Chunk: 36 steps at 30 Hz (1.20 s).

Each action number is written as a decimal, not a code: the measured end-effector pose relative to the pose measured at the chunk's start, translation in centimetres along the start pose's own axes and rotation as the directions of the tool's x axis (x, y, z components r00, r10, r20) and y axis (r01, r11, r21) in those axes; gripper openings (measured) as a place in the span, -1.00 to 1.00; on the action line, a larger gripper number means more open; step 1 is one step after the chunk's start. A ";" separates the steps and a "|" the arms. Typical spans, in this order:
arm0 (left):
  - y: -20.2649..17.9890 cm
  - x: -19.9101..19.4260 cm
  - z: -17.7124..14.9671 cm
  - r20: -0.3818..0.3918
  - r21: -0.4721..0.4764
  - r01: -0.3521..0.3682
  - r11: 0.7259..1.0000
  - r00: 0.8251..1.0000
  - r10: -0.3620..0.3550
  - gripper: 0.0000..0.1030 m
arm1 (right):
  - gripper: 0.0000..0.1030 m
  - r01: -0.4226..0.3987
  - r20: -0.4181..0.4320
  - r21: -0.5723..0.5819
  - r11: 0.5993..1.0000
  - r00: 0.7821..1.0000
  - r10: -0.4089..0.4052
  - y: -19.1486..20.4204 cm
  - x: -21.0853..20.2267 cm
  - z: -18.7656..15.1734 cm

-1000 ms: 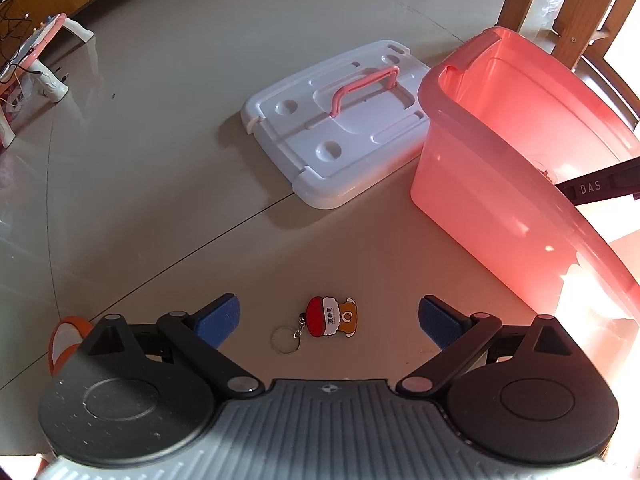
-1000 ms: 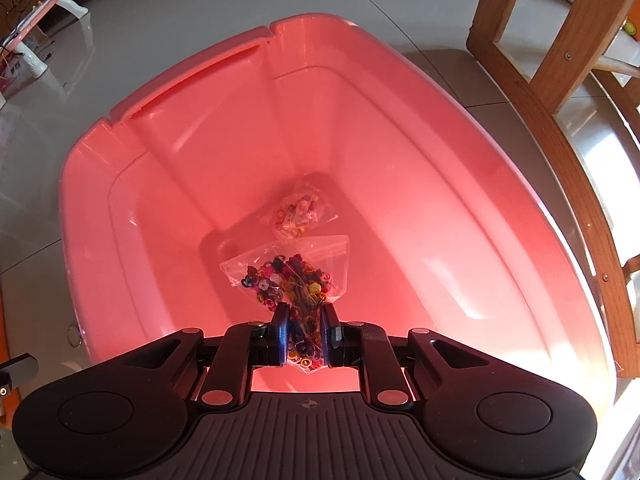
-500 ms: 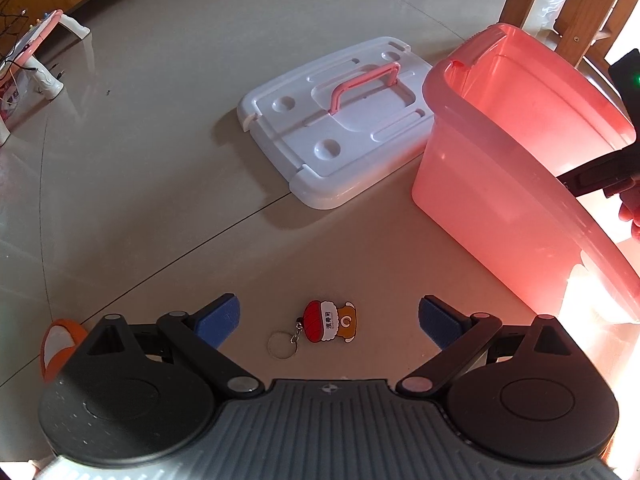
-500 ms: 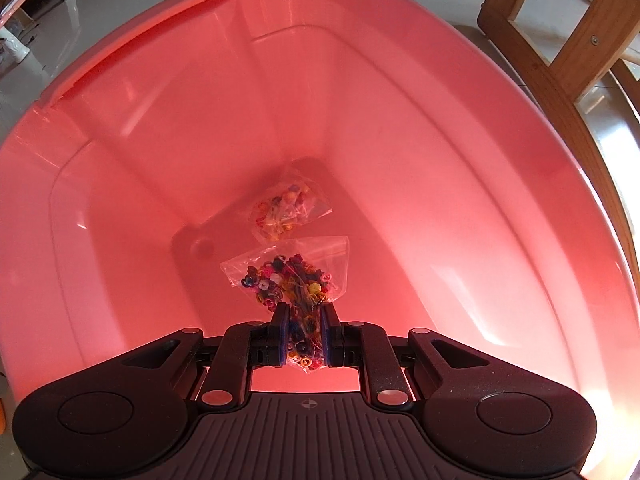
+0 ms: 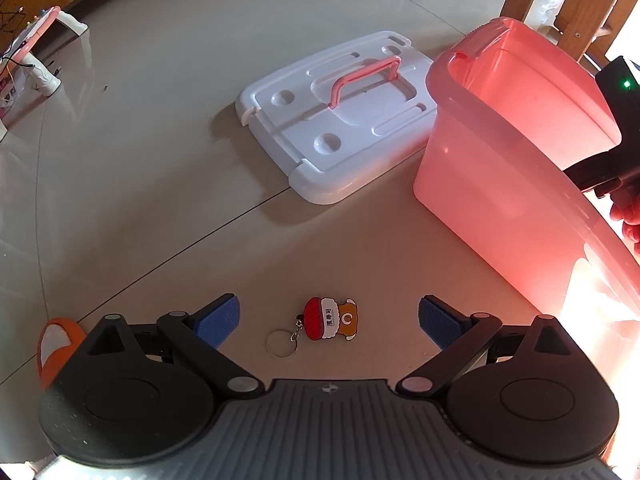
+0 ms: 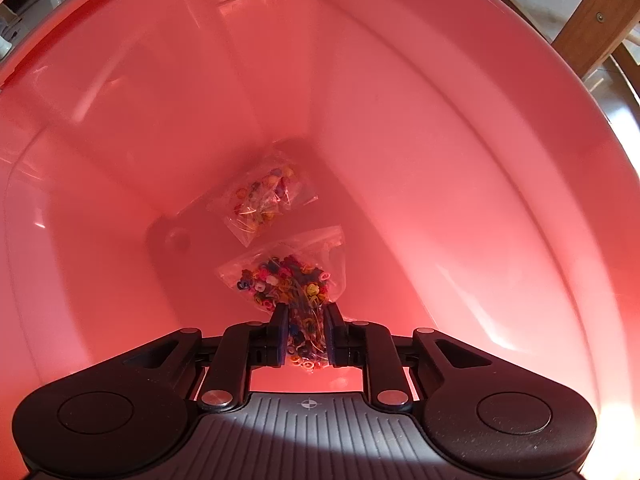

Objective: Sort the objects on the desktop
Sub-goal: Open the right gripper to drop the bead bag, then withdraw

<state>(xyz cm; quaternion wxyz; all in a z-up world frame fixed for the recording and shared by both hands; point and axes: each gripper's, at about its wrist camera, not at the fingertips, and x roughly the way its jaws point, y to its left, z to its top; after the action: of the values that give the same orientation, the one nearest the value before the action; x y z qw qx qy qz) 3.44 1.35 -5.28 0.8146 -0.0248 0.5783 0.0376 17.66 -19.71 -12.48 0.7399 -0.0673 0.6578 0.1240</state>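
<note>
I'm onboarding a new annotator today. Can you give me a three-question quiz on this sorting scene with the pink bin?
1. True or false: the right gripper is open and holds nothing.
2. What lies on the floor between the fingers of the left gripper?
A. a bag of beads
B. a cartoon keychain
C. a white lid
3. Fill in: besides the held bag, ___ other bag of beads already lies on the bottom of the pink bin.

Key
1. False: it is shut on a clear bag of coloured beads, held inside the bin.
2. B: the keychain; the gripper is open around it, not touching.
3. One: the second bead bag.
</note>
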 end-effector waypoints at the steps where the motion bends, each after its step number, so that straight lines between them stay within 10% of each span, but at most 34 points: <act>1: 0.0 0.0 0.0 0.000 0.000 -0.001 1.000 1.000 0.001 0.91 | -0.62 0.001 -0.005 0.001 1.000 1.000 -0.001 0.0 0.0 0.0; 14: 0.3 -0.6 0.0 0.003 0.006 -0.009 1.000 1.000 0.009 0.91 | 0.26 0.020 -0.016 0.009 1.000 1.000 -0.019 0.8 -2.0 -0.2; 36: 0.2 -5.2 -0.8 0.060 0.065 -0.001 0.998 0.998 -0.003 0.91 | 0.73 -0.050 0.139 0.050 0.998 0.989 0.042 0.6 -12.5 -2.1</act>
<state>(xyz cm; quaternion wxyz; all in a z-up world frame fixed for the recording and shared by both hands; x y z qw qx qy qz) 0.95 1.28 -0.60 0.8319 0.0027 0.5546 0.0189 14.19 -20.85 -0.33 0.7821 -0.0238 0.6095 0.1279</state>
